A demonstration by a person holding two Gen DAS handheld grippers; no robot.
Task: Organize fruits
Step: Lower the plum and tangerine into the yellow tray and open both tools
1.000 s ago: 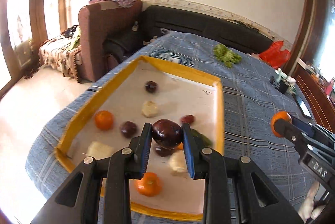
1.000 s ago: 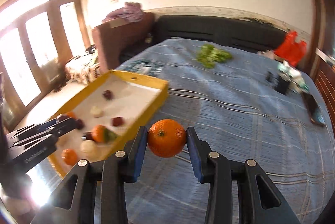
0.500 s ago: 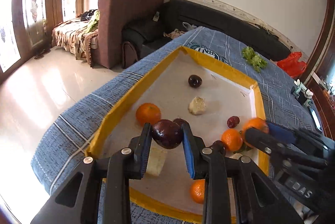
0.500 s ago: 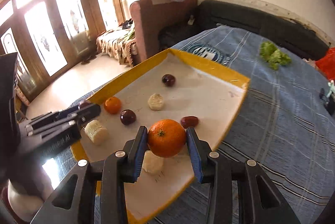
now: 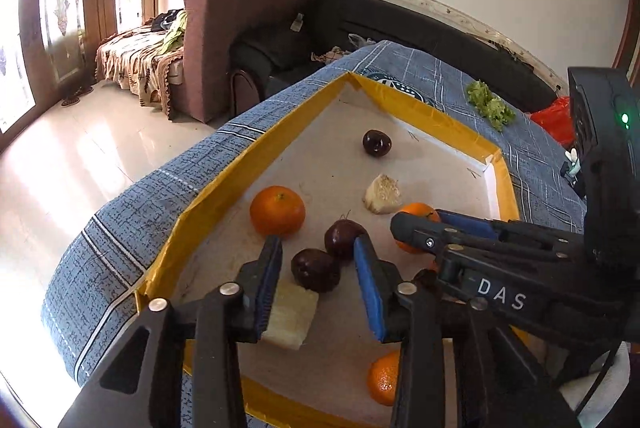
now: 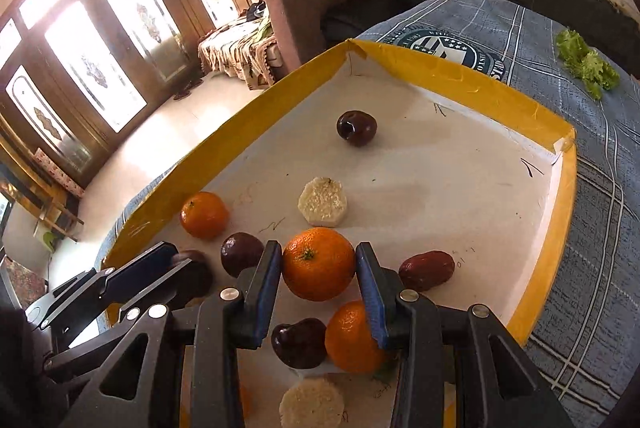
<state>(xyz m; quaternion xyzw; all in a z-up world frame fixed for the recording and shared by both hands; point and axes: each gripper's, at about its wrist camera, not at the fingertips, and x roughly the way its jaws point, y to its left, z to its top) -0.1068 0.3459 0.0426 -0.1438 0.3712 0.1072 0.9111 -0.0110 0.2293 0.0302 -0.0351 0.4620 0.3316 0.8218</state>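
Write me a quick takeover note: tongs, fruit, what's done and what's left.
Left tongs: open, with a dark plum resting on the tray floor between the fingers, beside another plum.
Right tongs: shut on an orange, held above the yellow-rimmed tray.
In the tray: oranges, plums, a red date and pale cut pieces, mixed rather than grouped.
Done: plum set down.
Left: place the orange, probably by the orange near the left rim, then sort the rest.
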